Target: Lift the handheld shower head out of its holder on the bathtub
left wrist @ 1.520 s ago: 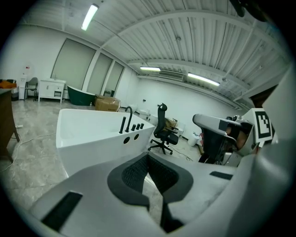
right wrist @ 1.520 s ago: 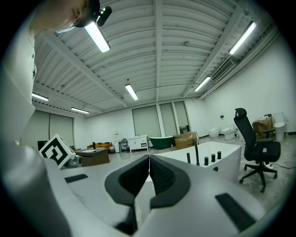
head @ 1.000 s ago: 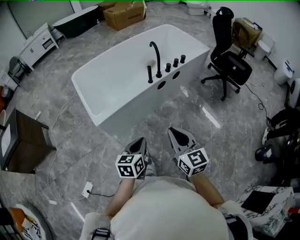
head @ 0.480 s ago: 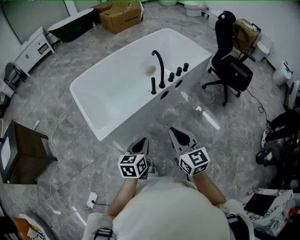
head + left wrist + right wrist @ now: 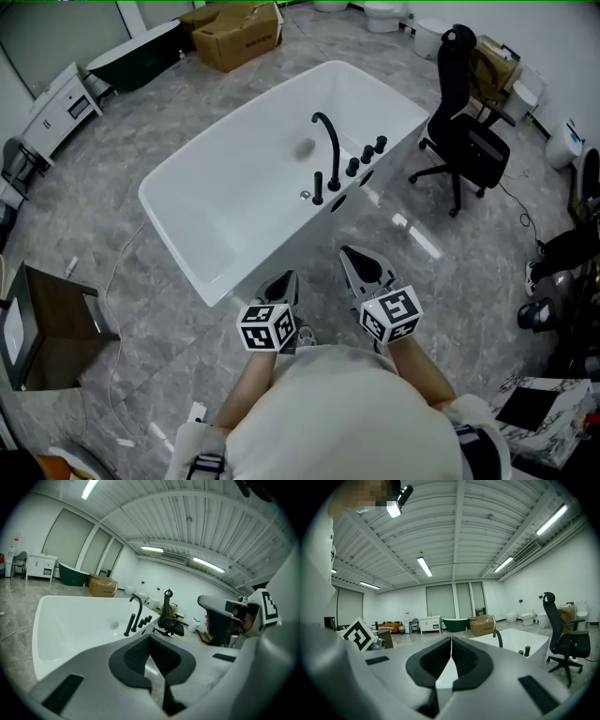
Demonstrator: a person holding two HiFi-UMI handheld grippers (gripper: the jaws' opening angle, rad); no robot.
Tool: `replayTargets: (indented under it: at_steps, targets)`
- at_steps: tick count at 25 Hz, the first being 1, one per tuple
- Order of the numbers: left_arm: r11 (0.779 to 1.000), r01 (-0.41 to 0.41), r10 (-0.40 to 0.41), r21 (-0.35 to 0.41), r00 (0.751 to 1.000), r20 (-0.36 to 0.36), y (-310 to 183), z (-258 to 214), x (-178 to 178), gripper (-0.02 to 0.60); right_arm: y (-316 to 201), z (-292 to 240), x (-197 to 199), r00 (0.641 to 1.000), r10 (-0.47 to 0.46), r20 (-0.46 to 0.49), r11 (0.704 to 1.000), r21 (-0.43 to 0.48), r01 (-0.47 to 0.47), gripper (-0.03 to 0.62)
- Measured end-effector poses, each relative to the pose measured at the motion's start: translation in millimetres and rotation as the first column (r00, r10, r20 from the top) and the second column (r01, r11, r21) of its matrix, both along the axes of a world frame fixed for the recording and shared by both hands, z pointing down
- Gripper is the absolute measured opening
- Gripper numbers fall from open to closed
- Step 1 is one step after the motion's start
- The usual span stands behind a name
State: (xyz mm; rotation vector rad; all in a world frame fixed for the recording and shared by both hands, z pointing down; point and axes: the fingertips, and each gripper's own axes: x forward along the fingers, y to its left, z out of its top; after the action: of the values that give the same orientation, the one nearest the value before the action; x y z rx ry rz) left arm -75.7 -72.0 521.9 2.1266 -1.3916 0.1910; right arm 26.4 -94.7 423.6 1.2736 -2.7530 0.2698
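Closer than a second ago, the bathtub (image 5: 217, 214) lies ahead while I carry my left gripper (image 5: 279, 287) and right gripper (image 5: 364, 266) closed and empty (nothing to hold yet), well short of the handheld shower head (image 5: 319, 186) standing in its holder on the rim beside the spout (image 5: 331, 142).

The person wears a pale cream top (image 5: 337, 422), with dark straps (image 5: 201, 463) at both sides. The left gripper (image 5: 284, 278) and right gripper (image 5: 352, 253) are grey moulded shells, each topped by a white cube (image 5: 267, 327) printed with black square markers. Their fingers (image 5: 133, 657) carry black ribbed pads.
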Motion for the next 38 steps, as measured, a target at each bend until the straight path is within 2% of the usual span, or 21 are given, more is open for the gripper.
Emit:
replayTargets:
  at_steps: [10, 17, 23, 29, 34, 38]
  targets:
    - [1.000, -0.013, 0.013, 0.014, 1.000, 0.008, -46, 0, -34, 0.020, -45, 7, -35, 1.000, 0.014, -0.028, 1.000, -0.004, -0.014, 0.020]
    - [0.998, 0.005, -0.005, -0.063, 1.000, 0.001, -39, 25, -49, 0.020, -55, 31, -41, 0.999, 0.020, -0.047, 0.998, -0.067, -0.023, 0.020]
    - [0.995, 0.029, -0.029, -0.096, 1.000, 0.003, -48, 37, -51, 0.020, -87, 51, -34, 0.998, 0.032, -0.052, 0.994, -0.100, -0.037, 0.020]
    - [0.991, 0.069, -0.068, -0.110, 0.998, 0.017, -81, 43, -56, 0.020, -133, 75, -37, 0.996, 0.009, -0.086, 0.993, -0.113, -0.019, 0.020]
    - [0.993, 0.046, -0.044, -0.111, 0.999, 0.022, -112, 45, -47, 0.020, -168, 104, -34, 0.991, 0.002, -0.137, 0.990, -0.138, -0.021, 0.020]
    - [0.988, 0.037, -0.034, -0.151, 0.999, 0.025, -131, 59, -37, 0.020, -194, 134, -26, 0.987, 0.005, -0.162, 0.986, -0.162, -0.032, 0.020]
